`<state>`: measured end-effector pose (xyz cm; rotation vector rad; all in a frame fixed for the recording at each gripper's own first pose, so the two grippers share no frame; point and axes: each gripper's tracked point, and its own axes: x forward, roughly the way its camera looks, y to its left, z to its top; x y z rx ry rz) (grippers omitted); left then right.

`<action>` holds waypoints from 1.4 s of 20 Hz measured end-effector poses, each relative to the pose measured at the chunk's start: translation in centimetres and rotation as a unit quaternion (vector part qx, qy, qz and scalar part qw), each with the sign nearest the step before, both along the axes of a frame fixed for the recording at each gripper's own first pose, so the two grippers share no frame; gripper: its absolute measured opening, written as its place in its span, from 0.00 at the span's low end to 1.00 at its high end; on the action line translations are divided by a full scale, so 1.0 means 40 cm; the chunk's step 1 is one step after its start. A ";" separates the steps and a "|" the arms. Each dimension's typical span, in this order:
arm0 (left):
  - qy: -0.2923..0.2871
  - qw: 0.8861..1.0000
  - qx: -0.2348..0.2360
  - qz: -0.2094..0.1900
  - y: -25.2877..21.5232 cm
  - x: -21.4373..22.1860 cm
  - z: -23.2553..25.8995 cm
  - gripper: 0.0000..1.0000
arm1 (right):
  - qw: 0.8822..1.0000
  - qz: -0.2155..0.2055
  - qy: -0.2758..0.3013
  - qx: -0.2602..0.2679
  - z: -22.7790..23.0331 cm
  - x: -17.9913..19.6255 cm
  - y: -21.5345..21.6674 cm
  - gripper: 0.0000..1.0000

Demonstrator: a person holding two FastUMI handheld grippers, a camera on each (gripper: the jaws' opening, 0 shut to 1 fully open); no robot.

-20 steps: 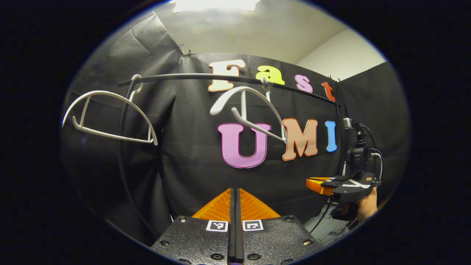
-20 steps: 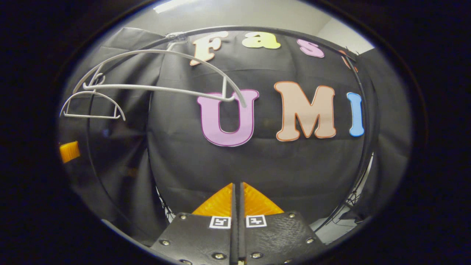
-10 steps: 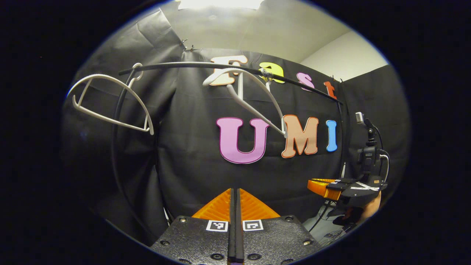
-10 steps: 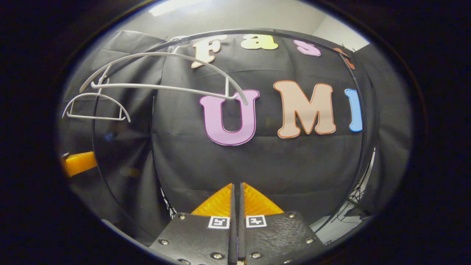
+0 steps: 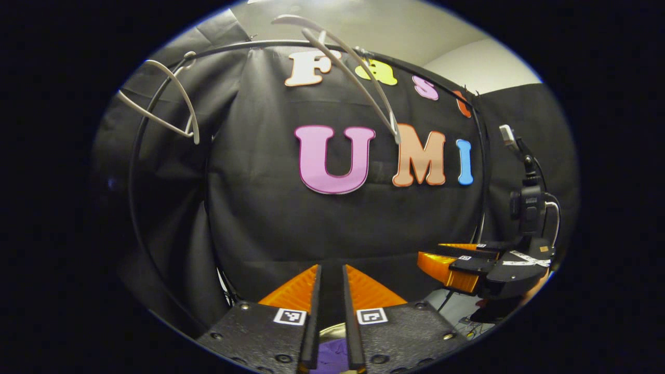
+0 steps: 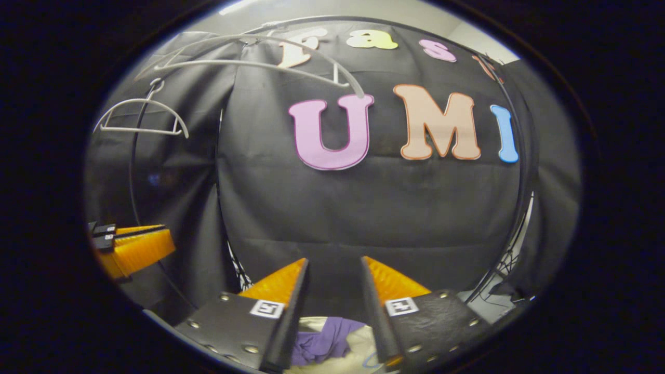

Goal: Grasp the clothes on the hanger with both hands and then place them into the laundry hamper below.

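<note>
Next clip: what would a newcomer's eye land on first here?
Two bare white hangers on the black rail up top, no clothes on either. Low in the right gripper view, purple cloth lies on something pale between the open right gripper. The left gripper is slightly open.

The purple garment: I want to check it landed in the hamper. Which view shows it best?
The right gripper view: the purple garment lies crumpled in plain sight between the open fingers. The left gripper view gives a mere sliver through a narrower gap.
</note>
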<state>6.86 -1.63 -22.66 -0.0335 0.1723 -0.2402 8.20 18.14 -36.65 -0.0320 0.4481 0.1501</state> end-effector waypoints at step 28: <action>0.097 0.995 0.018 -0.010 -0.116 0.004 -0.189 0.94 | 0.996 -0.076 0.036 -0.008 -0.039 -0.082 -0.162 1.00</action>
